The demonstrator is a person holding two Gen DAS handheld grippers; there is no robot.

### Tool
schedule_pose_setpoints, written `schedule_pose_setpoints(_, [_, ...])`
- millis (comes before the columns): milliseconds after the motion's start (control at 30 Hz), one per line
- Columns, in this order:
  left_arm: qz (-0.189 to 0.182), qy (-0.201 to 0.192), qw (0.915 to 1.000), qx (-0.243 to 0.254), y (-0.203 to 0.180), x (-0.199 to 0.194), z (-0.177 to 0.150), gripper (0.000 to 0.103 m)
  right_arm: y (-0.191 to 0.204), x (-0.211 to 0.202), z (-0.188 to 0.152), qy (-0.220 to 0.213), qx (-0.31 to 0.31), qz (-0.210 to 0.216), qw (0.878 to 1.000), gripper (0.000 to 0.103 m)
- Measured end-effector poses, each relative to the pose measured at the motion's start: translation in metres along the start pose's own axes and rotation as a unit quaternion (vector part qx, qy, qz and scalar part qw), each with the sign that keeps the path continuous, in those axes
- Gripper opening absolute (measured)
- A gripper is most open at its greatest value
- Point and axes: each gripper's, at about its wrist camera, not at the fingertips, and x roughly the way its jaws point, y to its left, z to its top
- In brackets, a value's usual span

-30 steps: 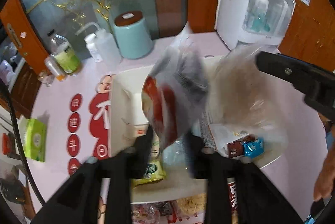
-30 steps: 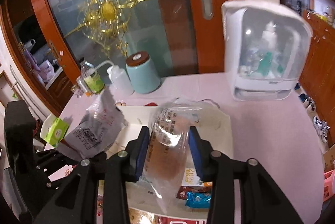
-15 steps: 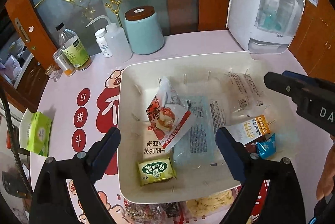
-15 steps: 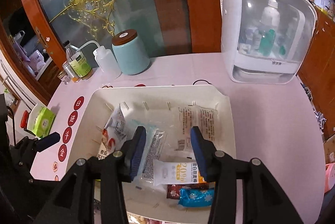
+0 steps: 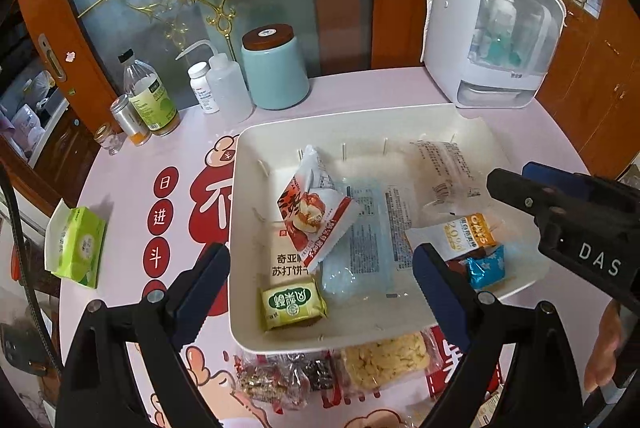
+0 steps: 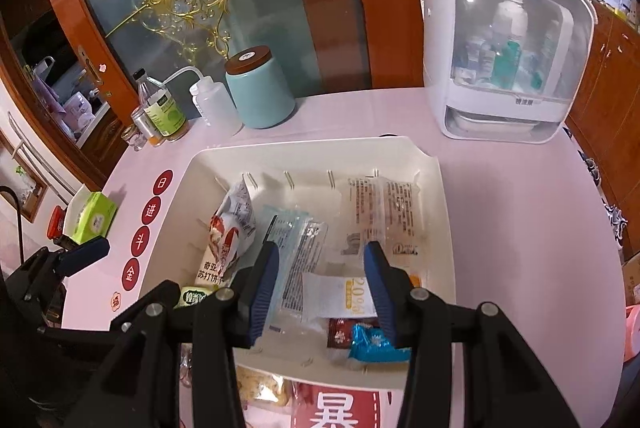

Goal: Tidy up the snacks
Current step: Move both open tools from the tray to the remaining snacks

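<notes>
A white tray (image 5: pixel 244 188) (image 6: pixel 446 228) on the pink table holds several snack packs: a red-and-white pack (image 5: pixel 316 216) (image 6: pixel 232 228), a clear pack (image 5: pixel 444 168) (image 6: pixel 384 216), a pale blue pack (image 5: pixel 364 240), a green biscuit pack (image 5: pixel 292 302), a white-orange sachet (image 5: pixel 456 236) and a blue candy (image 5: pixel 486 266) (image 6: pixel 372 342). My left gripper (image 5: pixel 322 282) is wide open and empty above the tray's near side. My right gripper (image 6: pixel 322 276) is open and empty above the tray; it also shows in the left wrist view (image 5: pixel 560 204).
More snack packs (image 5: pixel 336 368) lie on the table in front of the tray. Behind it stand a teal canister (image 5: pixel 276 68), a squeeze bottle (image 5: pixel 228 84), other bottles (image 5: pixel 150 96) and a white cabinet (image 5: pixel 496 36). A green tissue pack (image 5: pixel 76 244) lies at left.
Both grippers let go of their packs, which now lie in the tray. Both grippers opened and drew back above the tray's near side.
</notes>
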Motion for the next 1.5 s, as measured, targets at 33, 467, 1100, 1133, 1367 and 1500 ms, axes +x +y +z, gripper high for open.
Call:
schedule_pose_setpoints(33, [-0.001, -0.002, 1.0000, 0.000, 0.000, -0.004, -0.001, 0.092, 0.000, -0.003, -0.001, -0.002, 0.001, 0.001, 1.000, 0.045])
schedule_pose_setpoints(467, [-0.031, -0.052, 0.9981, -0.013, -0.008, -0.088, -0.031, 0.092, 0.005, -0.077, -0.037, -0.044, -0.004, 0.024, 0.999, 0.046])
schedule_pose_setpoints(1100, [-0.054, -0.066, 0.9964, 0.002, -0.052, -0.135, -0.104, 0.092, -0.035, -0.152, -0.140, -0.076, -0.016, -0.005, 0.997, 0.055])
schedule_pose_setpoints(1133, [-0.055, -0.061, 0.9966, 0.007, -0.056, -0.133, -0.109, 0.092, -0.039, -0.151, -0.145, -0.070, -0.013, -0.007, 0.997, 0.055])
schedule_pose_setpoints(1367, [-0.061, -0.031, 0.9950, 0.073, -0.087, -0.109, -0.142, 0.092, -0.057, -0.126, -0.194, -0.012, -0.001, -0.016, 1.000, 0.055])
schedule_pose_setpoints(1500, [-0.075, -0.011, 0.9882, 0.133, -0.101, -0.089, -0.159, 0.092, -0.062, -0.111, -0.218, 0.020, 0.009, -0.012, 1.000, 0.055])
